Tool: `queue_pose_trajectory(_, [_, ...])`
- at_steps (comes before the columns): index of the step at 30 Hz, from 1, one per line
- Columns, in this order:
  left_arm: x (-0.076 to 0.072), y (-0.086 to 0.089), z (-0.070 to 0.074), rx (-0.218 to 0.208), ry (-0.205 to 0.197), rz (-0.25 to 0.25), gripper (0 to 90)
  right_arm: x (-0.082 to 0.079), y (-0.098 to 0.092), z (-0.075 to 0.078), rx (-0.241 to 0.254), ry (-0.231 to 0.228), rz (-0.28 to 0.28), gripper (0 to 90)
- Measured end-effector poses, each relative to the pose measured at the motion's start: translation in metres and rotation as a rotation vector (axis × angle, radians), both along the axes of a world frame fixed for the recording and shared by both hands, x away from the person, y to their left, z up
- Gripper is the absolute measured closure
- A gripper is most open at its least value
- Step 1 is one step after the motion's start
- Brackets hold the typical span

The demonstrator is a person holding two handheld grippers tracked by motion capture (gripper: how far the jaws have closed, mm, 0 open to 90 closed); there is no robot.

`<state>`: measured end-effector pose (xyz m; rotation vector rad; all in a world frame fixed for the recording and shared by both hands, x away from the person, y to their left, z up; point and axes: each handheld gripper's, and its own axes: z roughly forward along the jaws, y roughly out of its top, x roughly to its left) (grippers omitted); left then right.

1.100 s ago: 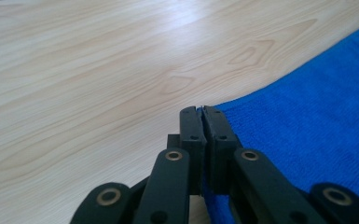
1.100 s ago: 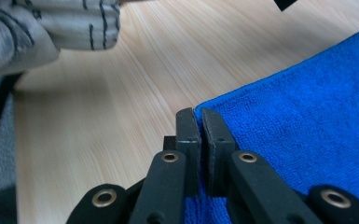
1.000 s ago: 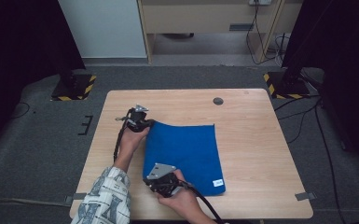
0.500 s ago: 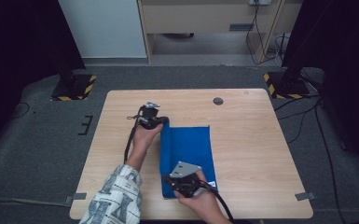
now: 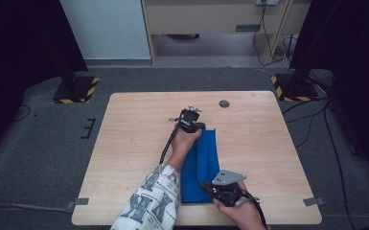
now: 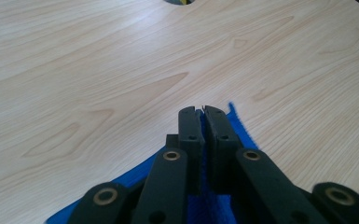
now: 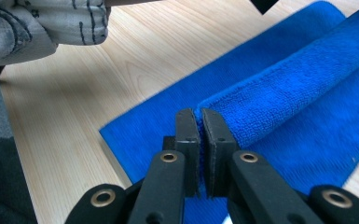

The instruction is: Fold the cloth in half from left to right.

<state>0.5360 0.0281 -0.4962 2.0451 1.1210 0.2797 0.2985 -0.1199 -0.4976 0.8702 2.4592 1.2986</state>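
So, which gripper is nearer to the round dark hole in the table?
Left. The left gripper holds the blue cloth at its far edge, close to the hole; the right gripper holds the near edge.

The blue towel (image 7: 303,84) is showing a looped, fuzzy terry cloth, matt throughout. The table (image 5: 139,139) is looking like pale wood-grain laminate, smooth with a faint sheen. Both grippers' jaws are appearing as matt black plastic with brass-coloured rivets. The sleeve (image 5: 153,201) is showing a printed woven cloth.
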Motion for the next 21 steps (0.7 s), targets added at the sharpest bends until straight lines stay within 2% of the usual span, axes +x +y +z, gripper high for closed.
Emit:
queue_pose_trajectory(4, [0.002, -0.010, -0.002, 0.021, 0.017, 0.005, 86.2, 0.000, -0.007, -0.001, -0.005, 0.012, -0.010, 86.1])
queue_pose_trajectory(7, [0.003, -0.011, -0.005, 0.011, 0.033, 0.008, 85.6, 0.000, -0.009, -0.002, -0.010, 0.016, -0.015, 85.4])
queue_pose_trajectory(8, [0.003, -0.011, -0.005, 0.011, 0.034, 0.003, 82.7, 0.000, -0.009, -0.002, -0.012, 0.021, -0.018, 83.9])
queue_pose_trajectory(9, [0.003, -0.011, -0.006, 0.007, 0.038, 0.008, 74.4, 0.000, -0.010, -0.002, -0.015, 0.026, -0.019, 79.2])
queue_pose_trajectory(10, [0.004, -0.010, -0.006, -0.002, 0.044, 0.011, 60.8, 0.000, -0.011, -0.002, -0.017, 0.037, -0.020, 69.1])
queue_pose_trajectory(13, [0.000, -0.004, 0.001, -0.012, -0.008, -0.010, 39.5, -0.001, -0.015, -0.002, -0.041, 0.049, -0.036, 39.3])
queue_pose_trajectory(15, [-0.002, 0.003, 0.007, -0.036, -0.027, -0.039, 31.7, 0.000, -0.018, 0.000, -0.051, 0.051, -0.043, 28.1])
queue_pose_trajectory(16, [-0.004, 0.007, 0.010, -0.039, -0.041, -0.050, 28.9, 0.001, -0.021, 0.002, -0.051, 0.047, -0.050, 25.5])
queue_pose_trajectory(18, [-0.006, 0.015, 0.016, -0.024, -0.081, -0.054, 27.0, 0.006, -0.026, 0.006, -0.035, 0.036, -0.070, 21.3])
queue_pose_trajectory(21, [-0.004, 0.030, 0.018, -0.019, -0.086, -0.039, 25.3, 0.024, -0.034, 0.012, -0.019, 0.029, -0.098, 18.6])
